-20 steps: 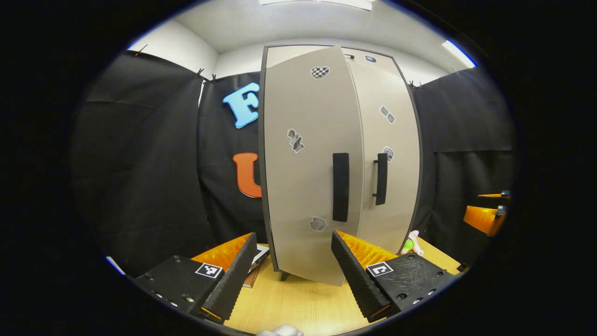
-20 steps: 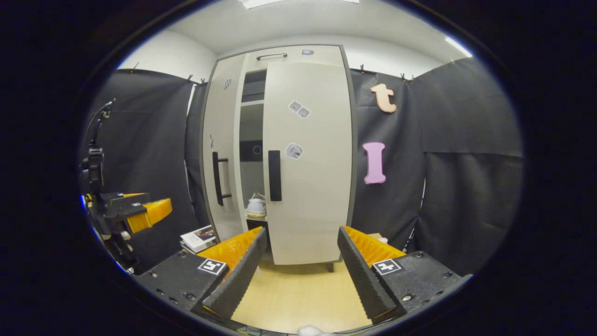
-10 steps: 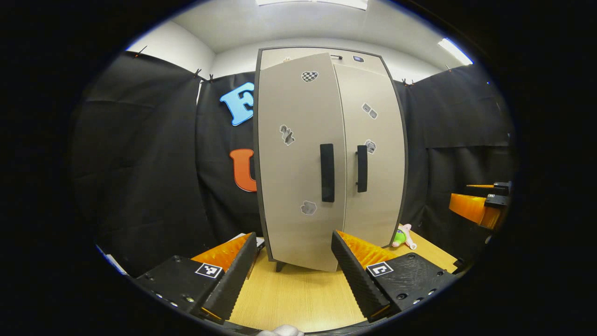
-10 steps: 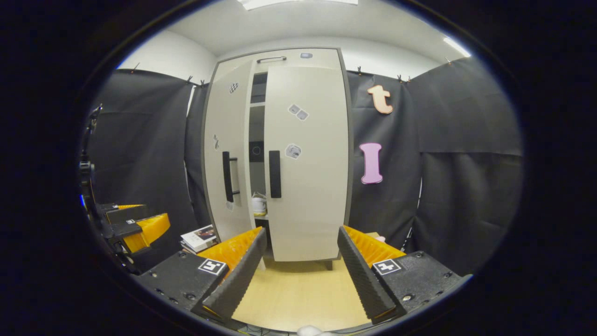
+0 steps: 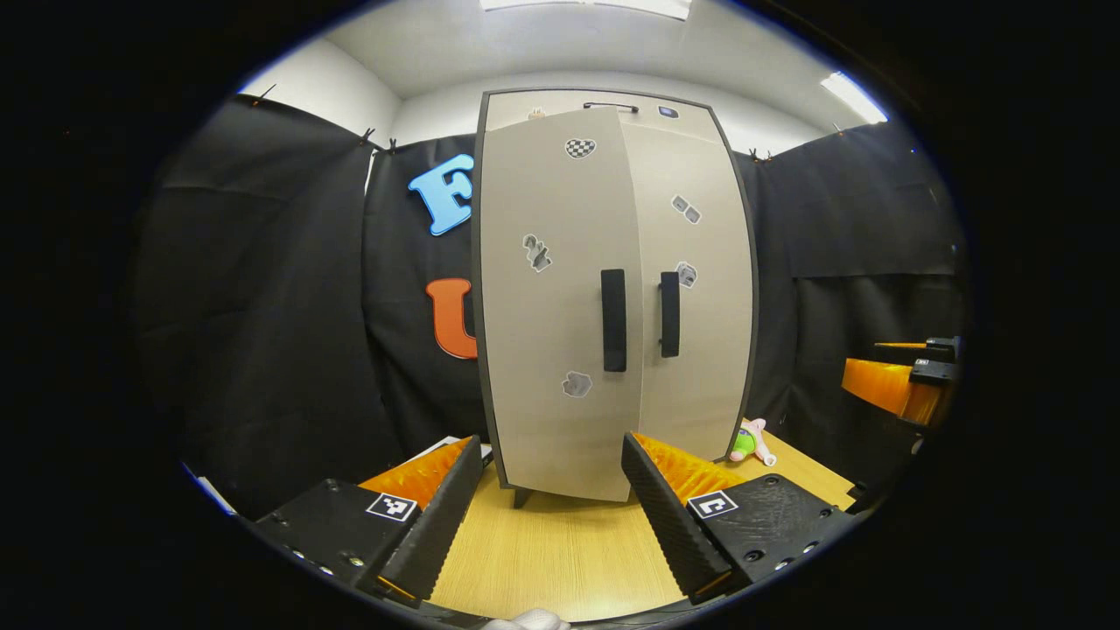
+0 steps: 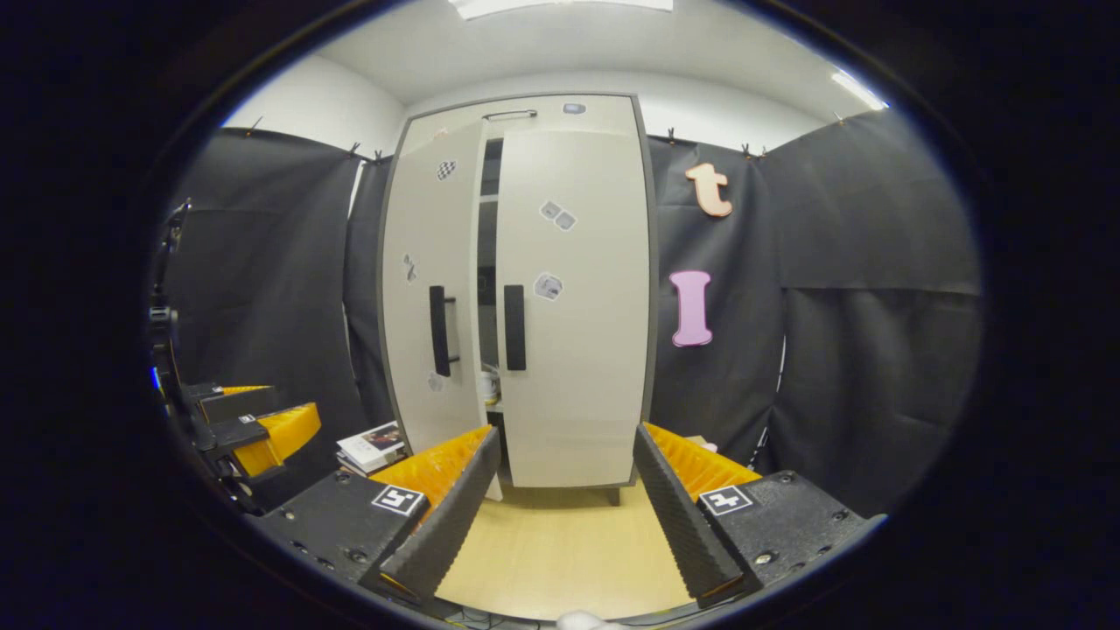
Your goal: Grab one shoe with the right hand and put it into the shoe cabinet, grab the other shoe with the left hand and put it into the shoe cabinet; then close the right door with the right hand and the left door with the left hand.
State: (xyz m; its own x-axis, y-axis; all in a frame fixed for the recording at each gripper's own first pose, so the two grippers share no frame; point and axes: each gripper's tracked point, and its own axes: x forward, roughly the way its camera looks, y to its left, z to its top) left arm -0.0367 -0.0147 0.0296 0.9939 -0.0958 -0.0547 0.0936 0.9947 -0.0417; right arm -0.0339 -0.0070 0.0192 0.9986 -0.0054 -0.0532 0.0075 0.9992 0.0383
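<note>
The tall beige shoe cabinet (image 5: 525, 350) stands on the wooden table. Its right door (image 6: 577, 306) is flush with the frame. Its left door (image 5: 551, 289) sits slightly ajar, leaving a narrow dark gap beside the handles. Through that gap a sliver of a white shoe (image 6: 489, 385) is visible on a shelf. My left gripper (image 5: 551, 442) is open and empty, a short way in front of the left door and not touching it. My right gripper (image 6: 567, 433) is also open and empty, facing the right door from a similar distance. The left gripper (image 6: 254, 424) also appears at the right gripper view's left edge.
A stack of books (image 6: 374, 444) lies on the table left of the cabinet. A small green and pink toy (image 5: 751, 442) rests by the cabinet's right foot. Bare wooden tabletop (image 5: 560, 551) stretches in front of the doors. Black cloth walls enclose the booth.
The left door has swung nearly shut, narrowing the gap until the shoe is almost hidden. My left gripper has drawn back from the door. The right gripper has barely moved.
</note>
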